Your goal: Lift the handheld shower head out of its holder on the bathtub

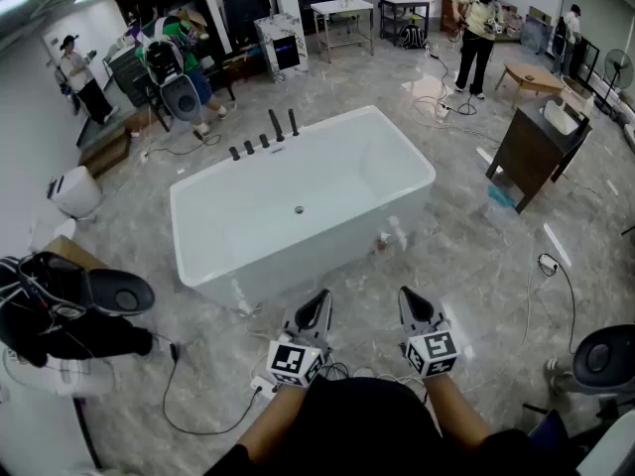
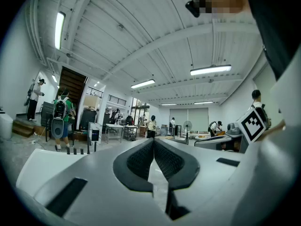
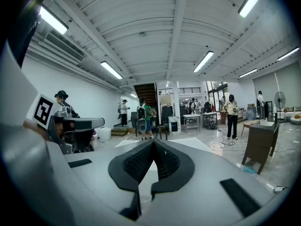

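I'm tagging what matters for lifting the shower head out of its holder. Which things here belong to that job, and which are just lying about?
Job: bathtub; black fittings on its far rim; left tongs and right tongs, both shut and empty.
Lying about: dark cabinet; floor cable; white tables.

Dark shower head [image 1: 293, 122] stands upright on white bathtub [image 1: 298, 256] rim.
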Motion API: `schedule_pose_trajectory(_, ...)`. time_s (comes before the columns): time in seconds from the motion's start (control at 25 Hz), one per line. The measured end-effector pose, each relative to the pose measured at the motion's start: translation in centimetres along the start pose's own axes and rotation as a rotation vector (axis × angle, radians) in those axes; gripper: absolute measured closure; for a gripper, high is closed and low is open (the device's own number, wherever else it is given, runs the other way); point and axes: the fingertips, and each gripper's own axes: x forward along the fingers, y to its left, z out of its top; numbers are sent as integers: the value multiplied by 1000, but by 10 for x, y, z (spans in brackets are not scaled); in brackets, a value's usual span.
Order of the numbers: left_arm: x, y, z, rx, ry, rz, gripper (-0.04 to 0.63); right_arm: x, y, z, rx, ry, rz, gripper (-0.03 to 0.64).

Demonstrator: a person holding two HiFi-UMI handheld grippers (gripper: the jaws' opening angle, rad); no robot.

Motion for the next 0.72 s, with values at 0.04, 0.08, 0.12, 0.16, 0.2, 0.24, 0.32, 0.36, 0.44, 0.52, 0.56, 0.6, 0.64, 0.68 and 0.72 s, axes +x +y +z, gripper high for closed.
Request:
schedule_pose_trajectory(0.04,1,2,0,1,0,1,592,2,-1,3,8,-11,0,623)
schedule_pose_trajectory(0.08,2,3,0,1,0,1,592,5,-2,6,16,-22,0,623)
schedule_pose_trajectory(0.12,2,5,-1,1,0,2,592,7,-3,8,22,-30,3,623)
schedule_pose_trajectory(0.16,2,7,-2,2,2,4,592,9,-3,10,28,-33,7,623)
schedule_pose_trajectory(0.2,1,9,-3,2,5,6,592,10,-2,11,31,-34,12,623)
schedule_pose_trajectory(0.24,1,11,-4,-1,8,6,592,12,-1,11,31,-33,16,623)
schedule_pose_trajectory(0.32,0,14,-4,-15,12,5,592,15,1,11,26,-29,20,623)
schedule_pose_trajectory(0.36,0,15,-4,-22,14,5,592,16,2,12,24,-26,23,623)
schedule_pose_trajectory(0.44,-1,16,-2,-27,16,6,592,15,4,13,24,-24,31,623)
schedule_pose_trajectory(0.52,-1,15,-1,-24,12,6,592,13,4,13,29,-27,37,621)
schedule_pose_trajectory(0.56,-1,15,-1,-23,10,5,592,11,3,12,32,-30,39,621)
schedule_pose_trajectory(0.6,-1,14,-2,-23,9,4,592,10,2,11,37,-33,41,622)
schedule_pose_trajectory(0.64,0,13,-4,-24,9,3,592,9,1,10,40,-36,43,621)
schedule_pose_trajectory(0.68,1,13,-5,-26,10,2,592,8,0,10,42,-39,46,621)
schedule_pose_trajectory(0.72,1,13,-5,-28,11,3,592,7,0,10,43,-42,50,621)
